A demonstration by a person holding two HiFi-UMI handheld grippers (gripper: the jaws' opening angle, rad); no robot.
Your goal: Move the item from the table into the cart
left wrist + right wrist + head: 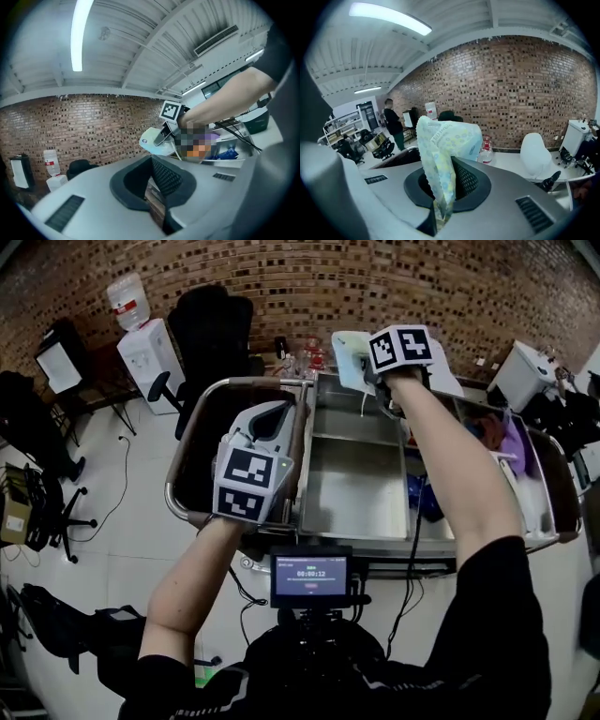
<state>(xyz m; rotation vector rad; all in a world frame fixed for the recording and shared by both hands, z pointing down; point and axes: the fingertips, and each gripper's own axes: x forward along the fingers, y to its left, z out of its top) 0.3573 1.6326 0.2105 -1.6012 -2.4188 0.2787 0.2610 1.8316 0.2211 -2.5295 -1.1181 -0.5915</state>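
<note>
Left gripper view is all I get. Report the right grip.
Observer: The right gripper is shut on a pale printed packet, pinched by one edge.
Operator: Say what is under it.
Observer: In the head view it is over the far edge of the cart, by the middle trays.
Operator: Name what those trays hold.
Observer: Nothing shows in them; the coloured things lie in the right compartment.

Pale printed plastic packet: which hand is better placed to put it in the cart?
Right. The right gripper clamps the pale printed plastic packet at the far edge of the metal cart; the left gripper holds nothing.
</note>
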